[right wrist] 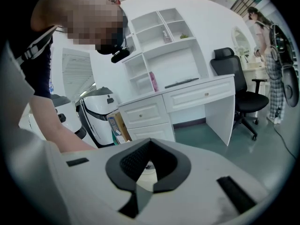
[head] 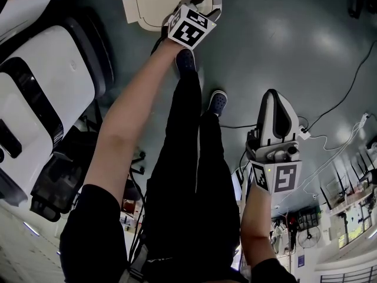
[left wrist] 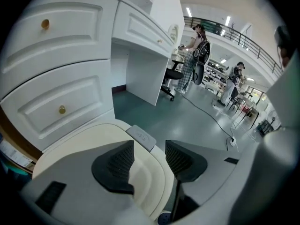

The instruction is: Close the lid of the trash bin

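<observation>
The trash bin (head: pixel 154 3) stands on the floor at the top of the head view, its cream lid (left wrist: pixel 145 182) lying flat on top with a grey tab (left wrist: pixel 140 137) at its edge. My left gripper (head: pixel 203 2) hangs just above the lid. In the left gripper view the left gripper (left wrist: pixel 150 161) stands open, with the lid showing below the gap and neither pad pressing on it. My right gripper (head: pixel 272 96) is held over bare floor well to the right, away from the bin. Seen from the right gripper view, the right gripper (right wrist: pixel 149 144) has its tips together and holds nothing.
A white desk with drawers (left wrist: pixel 61 78) stands right behind the bin. White machines (head: pixel 41 81) crowd the left side. The person's shoes (head: pixel 187 61) are close to the bin. Cables (head: pixel 330 134) run over the floor at right. An office chair (right wrist: pixel 243 93) sits by the desk.
</observation>
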